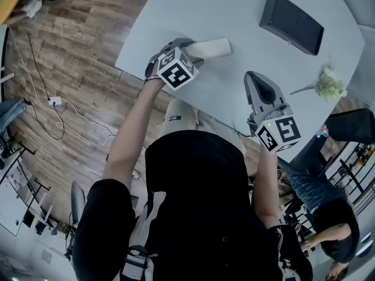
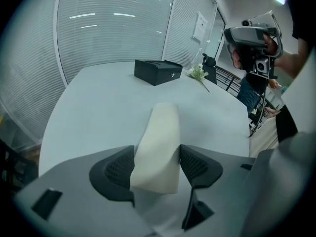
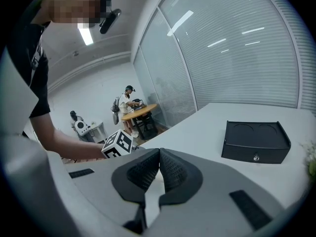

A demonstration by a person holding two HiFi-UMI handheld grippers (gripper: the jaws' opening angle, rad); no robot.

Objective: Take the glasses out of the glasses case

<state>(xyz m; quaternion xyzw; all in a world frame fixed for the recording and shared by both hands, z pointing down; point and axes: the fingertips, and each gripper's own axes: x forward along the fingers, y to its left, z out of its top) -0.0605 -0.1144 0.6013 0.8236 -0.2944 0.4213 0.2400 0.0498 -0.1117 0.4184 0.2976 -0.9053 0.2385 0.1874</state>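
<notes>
Head view: at the near edge of a pale table [image 1: 234,10], the left gripper [image 1: 196,50] clamps one end of a cream glasses case [image 1: 210,48] lying flat on the tabletop. The right gripper [image 1: 261,86] is over the same edge, farther right, apart from the case. A black box [image 1: 291,23] sits toward the far side, a flower sprig [image 1: 328,85] near the right edge.

Left gripper view: both jaws of the left gripper [image 2: 158,167] press against the sides of the case [image 2: 160,147], which points away across the table [image 2: 108,98] toward the box [image 2: 158,71] and the sprig [image 2: 198,74].

Right gripper view: the right gripper [image 3: 159,164] is closed, its jaws meeting with nothing between them; the box [image 3: 255,142] lies beyond on the table [image 3: 207,132].
</notes>
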